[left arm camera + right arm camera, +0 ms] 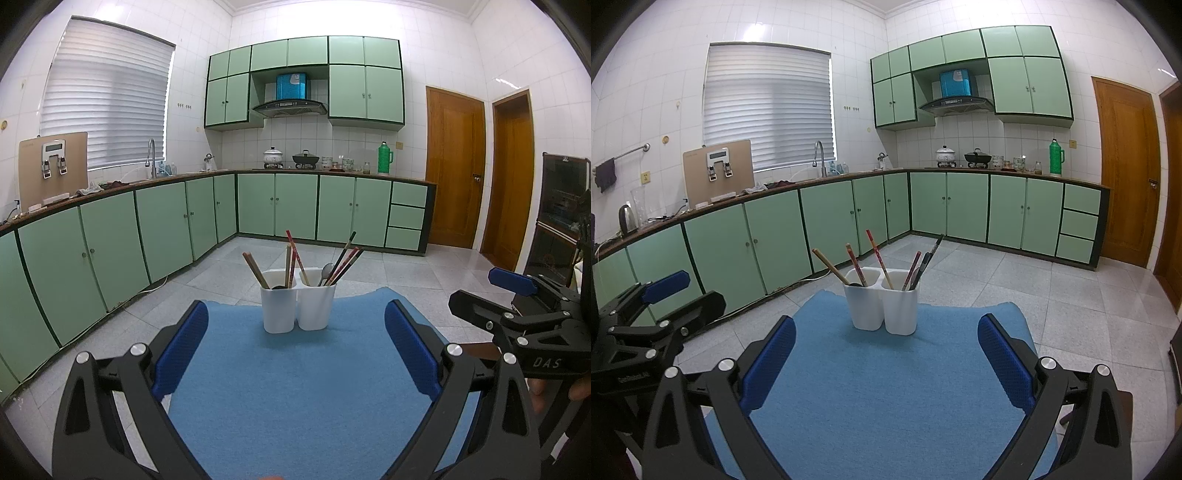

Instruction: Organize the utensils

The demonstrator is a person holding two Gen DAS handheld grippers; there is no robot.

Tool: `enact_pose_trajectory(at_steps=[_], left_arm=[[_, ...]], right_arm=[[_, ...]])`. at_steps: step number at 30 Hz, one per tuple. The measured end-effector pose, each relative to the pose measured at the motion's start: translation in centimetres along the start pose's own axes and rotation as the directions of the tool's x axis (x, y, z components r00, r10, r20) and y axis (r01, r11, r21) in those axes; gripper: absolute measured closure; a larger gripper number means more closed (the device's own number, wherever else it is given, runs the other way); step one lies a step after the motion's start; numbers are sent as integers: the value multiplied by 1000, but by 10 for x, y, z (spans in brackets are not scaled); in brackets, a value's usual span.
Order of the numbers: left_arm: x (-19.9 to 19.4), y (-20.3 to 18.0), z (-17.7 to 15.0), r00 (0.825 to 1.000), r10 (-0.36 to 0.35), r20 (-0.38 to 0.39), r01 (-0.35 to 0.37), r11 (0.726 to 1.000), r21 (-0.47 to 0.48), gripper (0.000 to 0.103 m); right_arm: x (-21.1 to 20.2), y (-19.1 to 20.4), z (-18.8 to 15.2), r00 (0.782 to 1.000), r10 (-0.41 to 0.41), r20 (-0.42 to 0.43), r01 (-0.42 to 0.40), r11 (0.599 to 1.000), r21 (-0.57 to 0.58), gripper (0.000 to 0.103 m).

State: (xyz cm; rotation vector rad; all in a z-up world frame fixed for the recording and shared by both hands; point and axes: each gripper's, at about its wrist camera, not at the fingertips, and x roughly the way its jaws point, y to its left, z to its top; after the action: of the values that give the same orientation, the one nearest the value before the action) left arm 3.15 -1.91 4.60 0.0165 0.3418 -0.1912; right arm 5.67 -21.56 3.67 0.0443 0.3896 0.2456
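A white two-part utensil holder (298, 308) stands upright near the far edge of a blue cloth (295, 387) that covers the work surface. Its left compartment holds a few light wooden chopsticks (255, 269) leaning left and a dark utensil head low inside; the right compartment holds a metal spoon (326, 272) and a bundle of dark and red chopsticks (345, 260) leaning right, with one long red chopstick (295, 254) slanting across the divider. The left gripper (295, 343) sits low over the near part of the cloth, its blue-padded fingers spread wide with nothing between them, well apart from the holder. The right gripper (886, 350) is also wide and holds nothing, hovering over the cloth on the near side of the holder, which appears in its view at (882, 308). Each gripper shows at the edge of the other's view: the right one at the right side of the left camera (517, 306), the left one at the left side of the right camera (653, 314). Behind the table runs a grey tiled floor (1052, 314) and an L-shaped run of green cabinets (827, 218) under a dark counter. On the counter stand a tap (820, 157), a white pot (946, 155), a black wok (977, 158) and a green flask (1057, 157). A wooden door (1126, 170) is at the right.
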Motion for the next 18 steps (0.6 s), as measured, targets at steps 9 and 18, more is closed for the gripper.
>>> enact_pose_trajectory(at_steps=[9, 18], left_arm=[[0, 0, 1, 1000, 0, 0, 0, 1000, -2, 9], [4, 3, -2, 1000, -2, -3, 2, 1000, -9, 9]], right_arm=[[1, 0, 0, 1000, -1, 0, 1, 1000, -1, 6], [2, -2, -3, 1000, -3, -4, 3, 1000, -1, 6]])
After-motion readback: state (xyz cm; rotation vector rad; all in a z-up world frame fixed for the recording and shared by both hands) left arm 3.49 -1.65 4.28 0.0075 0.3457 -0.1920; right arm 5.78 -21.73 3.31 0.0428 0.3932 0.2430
